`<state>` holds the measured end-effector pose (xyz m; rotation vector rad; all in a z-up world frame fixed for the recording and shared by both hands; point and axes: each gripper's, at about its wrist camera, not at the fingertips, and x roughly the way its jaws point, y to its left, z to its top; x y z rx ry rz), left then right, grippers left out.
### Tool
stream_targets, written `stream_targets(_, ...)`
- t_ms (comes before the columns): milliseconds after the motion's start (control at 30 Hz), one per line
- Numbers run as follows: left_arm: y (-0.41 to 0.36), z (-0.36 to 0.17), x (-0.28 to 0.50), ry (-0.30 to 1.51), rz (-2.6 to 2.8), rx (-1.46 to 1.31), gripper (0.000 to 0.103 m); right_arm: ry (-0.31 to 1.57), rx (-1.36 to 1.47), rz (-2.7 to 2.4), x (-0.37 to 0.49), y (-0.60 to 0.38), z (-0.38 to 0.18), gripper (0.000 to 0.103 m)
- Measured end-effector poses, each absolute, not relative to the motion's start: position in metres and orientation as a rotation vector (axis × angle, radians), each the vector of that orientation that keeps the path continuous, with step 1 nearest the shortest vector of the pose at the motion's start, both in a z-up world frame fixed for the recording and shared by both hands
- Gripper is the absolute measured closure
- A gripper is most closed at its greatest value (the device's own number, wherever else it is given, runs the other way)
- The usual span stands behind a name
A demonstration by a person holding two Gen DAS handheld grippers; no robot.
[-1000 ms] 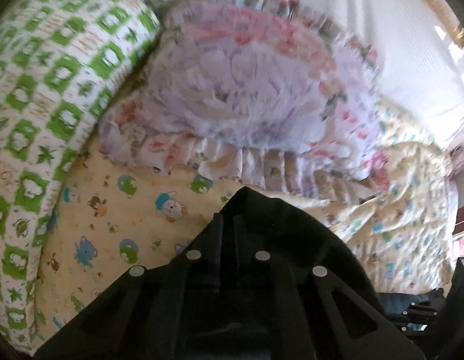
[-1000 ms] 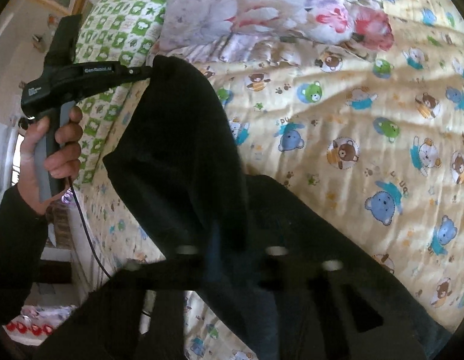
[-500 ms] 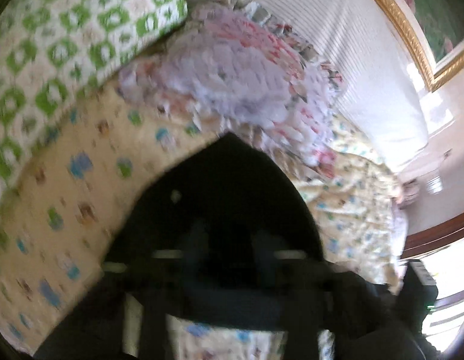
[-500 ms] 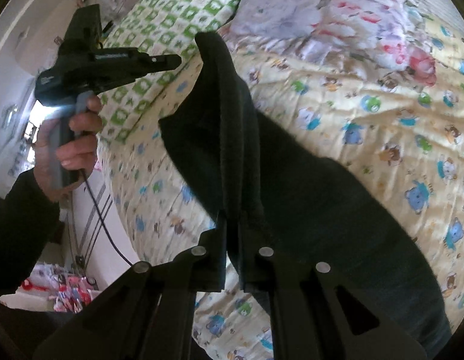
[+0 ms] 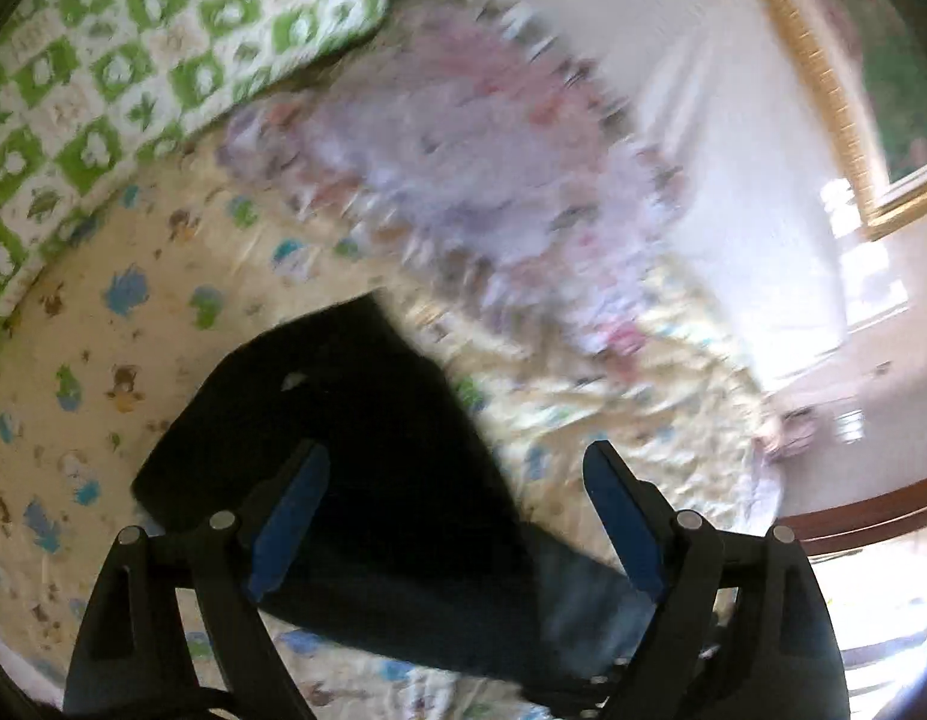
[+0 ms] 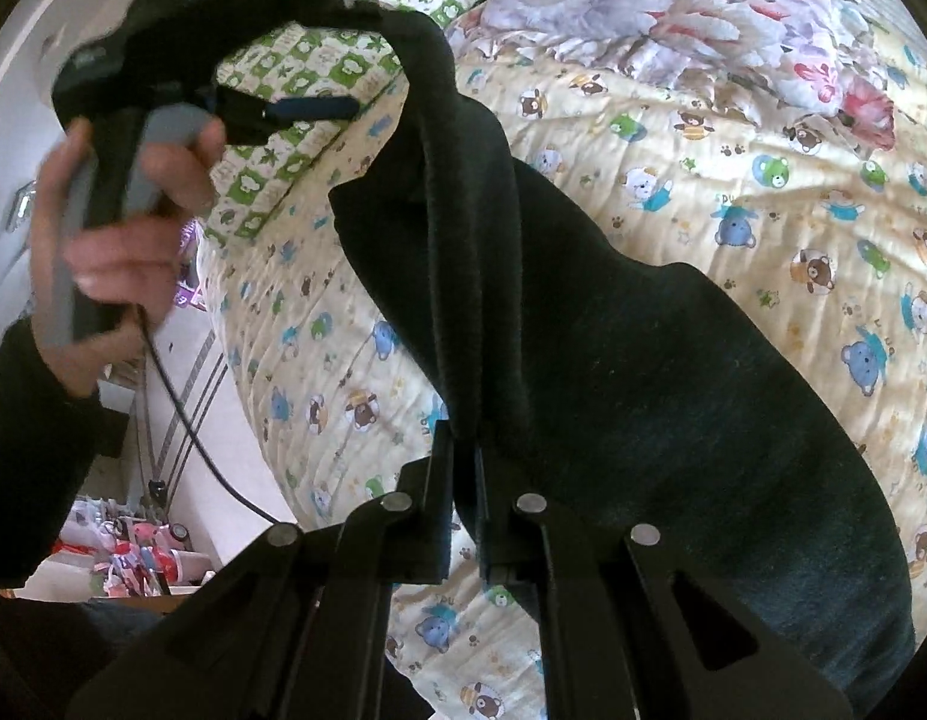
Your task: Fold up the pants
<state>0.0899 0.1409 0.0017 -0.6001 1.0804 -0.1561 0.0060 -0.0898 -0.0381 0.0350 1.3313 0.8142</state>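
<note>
The dark pants [image 6: 643, 360] lie across the yellow cartoon bedsheet [image 6: 763, 198], with one edge lifted. My right gripper [image 6: 463, 468] is shut on that lifted edge of the pants near the bed's side. In the left wrist view the left gripper [image 5: 457, 480] is open, its blue pads [image 5: 295, 516] spread wide above the pants [image 5: 367, 456], holding nothing. The left gripper also shows in the right wrist view [image 6: 337, 66], up at the left, with the top of the lifted fold draped just beside its tips.
A green-and-white patterned pillow [image 5: 103, 72] and a floral ruffled pillow [image 5: 475, 156] lie at the head of the bed. The bed's left edge [image 6: 247, 360] drops to the floor, where colourful clutter [image 6: 133, 546] lies. A framed picture [image 5: 853, 90] hangs on the wall.
My left gripper has opened and let go of the pants edge it was holding. The right gripper still holds its edge, and both cameras have swung upward.
</note>
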Motion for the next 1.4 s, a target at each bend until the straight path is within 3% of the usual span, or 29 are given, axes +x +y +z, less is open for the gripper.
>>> stream_targets(133, 0.137, -0.004, 0.099, 1.127, -0.057, -0.512, 0.02, 1.327, 0.023, 0.817, 0.004, -0.089, -0.038, 0.097)
stream_targets(167, 0.138, -0.01, 0.1, 1.144, -0.02, -0.495, 0.036, 1.327, 0.023, 0.819, 0.004, -0.089, -0.039, 0.097)
stream_targets(200, 0.142, -0.016, 0.1, 1.156, -0.012, -0.509, 0.061, 1.327, 0.023, 0.819, 0.005, -0.089, -0.039, 0.097)
stream_targets(233, 0.146, -0.021, 0.099, 1.165, -0.027, -0.537, 0.073, 1.326, 0.022, 0.819, 0.005, -0.089, -0.039, 0.097)
stream_targets(267, 0.151, -0.025, 0.096, 1.162, -0.044, -0.568, 0.093, 1.324, 0.023, 0.82, 0.005, -0.089, -0.039, 0.097)
stream_targets(400, 0.164, -0.015, 0.072, 1.077, -0.056, -0.561, 0.097, 1.305, 0.019, 0.84, 0.003, -0.089, -0.035, 0.097)
stream_targets(533, 0.173, -0.011, 0.04, 1.003, -0.078, -0.532, 0.098, 1.295, -0.001, 0.852, 0.002, -0.087, -0.038, 0.097)
stream_targets(833, 0.2, -0.089, 0.01, 1.108, 0.02, -0.55, 0.096, 1.352, -0.05, 0.829, 0.0, -0.076, -0.075, 0.097)
stream_targets(1033, 0.199, -0.098, 0.01, 1.132, 0.054, -0.508, 0.087, 1.412, -0.034, 0.799, 0.007, -0.076, -0.087, 0.091)
stream_targets(1133, 0.202, -0.078, 0.001, 1.095, 0.093, -0.447, 0.076, 1.407, 0.003, 0.818, 0.011, -0.081, -0.076, 0.089)
stream_targets(1200, 0.212, -0.068, -0.006, 1.08, 0.101, -0.471, 0.059, 1.392, 0.052, 0.832, 0.013, -0.089, -0.064, 0.081)
stream_targets(1333, 0.228, -0.059, -0.011, 1.069, 0.103, -0.559, 0.051, 1.352, 0.16, 0.827, 0.026, -0.106, -0.042, 0.068)
stream_targets(1400, 0.229, -0.061, -0.005, 1.084, 0.104, -0.589, 0.041, 1.329, 0.211, 0.79, 0.039, -0.115, -0.034, 0.067)
